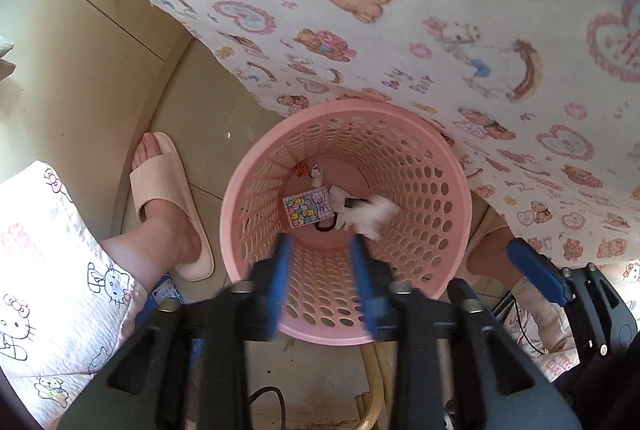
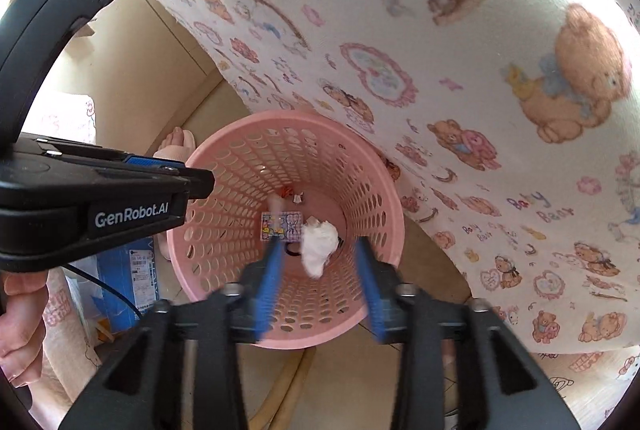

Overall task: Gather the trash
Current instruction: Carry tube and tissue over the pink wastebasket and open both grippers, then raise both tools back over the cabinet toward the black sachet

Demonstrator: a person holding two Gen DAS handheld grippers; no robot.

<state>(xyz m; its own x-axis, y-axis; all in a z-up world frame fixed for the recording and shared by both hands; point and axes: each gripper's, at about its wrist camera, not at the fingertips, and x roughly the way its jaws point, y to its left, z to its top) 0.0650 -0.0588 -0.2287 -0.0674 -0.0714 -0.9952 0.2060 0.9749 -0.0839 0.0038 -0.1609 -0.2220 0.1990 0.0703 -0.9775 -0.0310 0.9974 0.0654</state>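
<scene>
Both claws point down over pink basket [image 1: 448, 190], centre of frame. Left gripper [image 1: 320, 270] part open, nothing between pads. Right gripper [image 2: 320, 270] part open, empty too. White tissue [image 2: 318, 242] and patterned wrapper [image 2: 280, 226] lie on basket floor (drop looks done). Lift straight, avoid rim.

Crumpled tissue [image 2: 318, 244] and a small packet [image 2: 281, 226] lie side by side, perhaps touching, in the basket [image 2: 384, 198].
</scene>
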